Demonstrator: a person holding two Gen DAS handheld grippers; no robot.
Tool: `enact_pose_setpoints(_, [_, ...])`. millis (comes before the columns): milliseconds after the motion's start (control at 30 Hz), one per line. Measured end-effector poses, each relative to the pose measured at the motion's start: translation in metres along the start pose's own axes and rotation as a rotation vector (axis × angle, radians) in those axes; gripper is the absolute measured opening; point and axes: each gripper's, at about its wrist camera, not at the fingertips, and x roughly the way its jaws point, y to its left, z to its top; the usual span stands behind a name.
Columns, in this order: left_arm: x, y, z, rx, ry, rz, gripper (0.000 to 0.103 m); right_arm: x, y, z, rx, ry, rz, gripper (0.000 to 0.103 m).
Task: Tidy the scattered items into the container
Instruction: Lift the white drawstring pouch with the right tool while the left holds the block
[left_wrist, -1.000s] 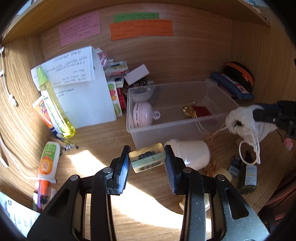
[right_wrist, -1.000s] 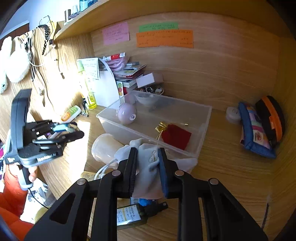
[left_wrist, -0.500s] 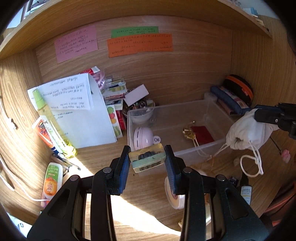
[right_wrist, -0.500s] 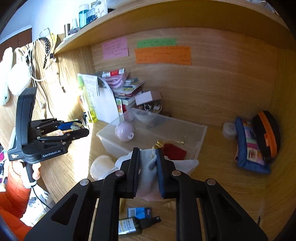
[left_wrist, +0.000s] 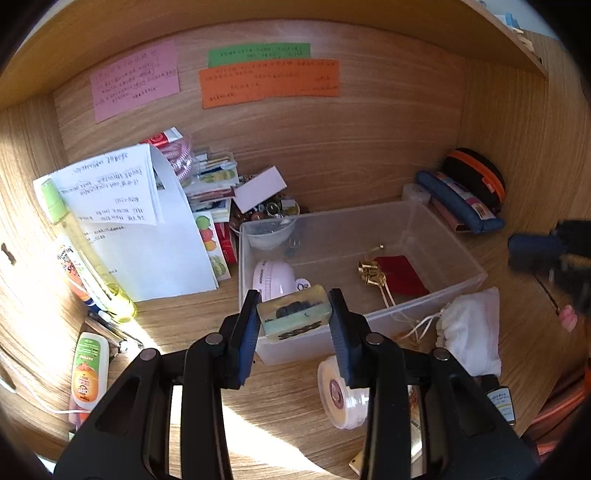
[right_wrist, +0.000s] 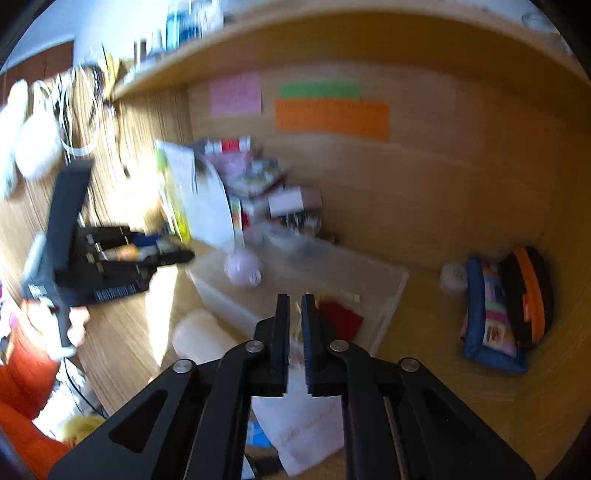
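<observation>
The left gripper (left_wrist: 293, 317) hangs just above the near wall of the clear plastic container (left_wrist: 456, 254), its jaws pinching a translucent green soap bar (left_wrist: 293, 314) with dark specks inside. The right gripper (right_wrist: 294, 328), blurred, hovers above the container's near right corner with jaws almost together and nothing between them; the white drawstring pouch (left_wrist: 469, 328) lies on the desk against the container's near wall.

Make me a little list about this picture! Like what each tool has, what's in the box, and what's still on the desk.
left tool: shut on a see-through soap bar, held at the near edge of the box
right tool: nearly shut, nothing seen between the tips, view blurred
box: clear plastic, open top
inside box: pink round gadget, red pouch, gold clips, small bowl
white drawstring bag: lying on the desk outside the box
also on desk: tape roll, orange tube
</observation>
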Motion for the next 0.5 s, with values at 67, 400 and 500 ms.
enact_pose_setpoints(67, [0.002, 0.000, -0.003, -0.002, 0.008, -0.006, 0.036, 0.008, 0.002, -0.016, -0.002, 0.046, 0.004, 0.045])
enact_pose_setpoints(400, [0.006, 0.004, -0.014, -0.024, 0.031, -0.029, 0.036, 0.043, 0.003, -0.063, -0.030, 0.231, -0.080, 0.079])
enact_pose_setpoints(500, [0.007, 0.003, -0.016, -0.028, 0.036, -0.034, 0.036, 0.060, 0.001, -0.068, -0.026, 0.286, -0.050, 0.081])
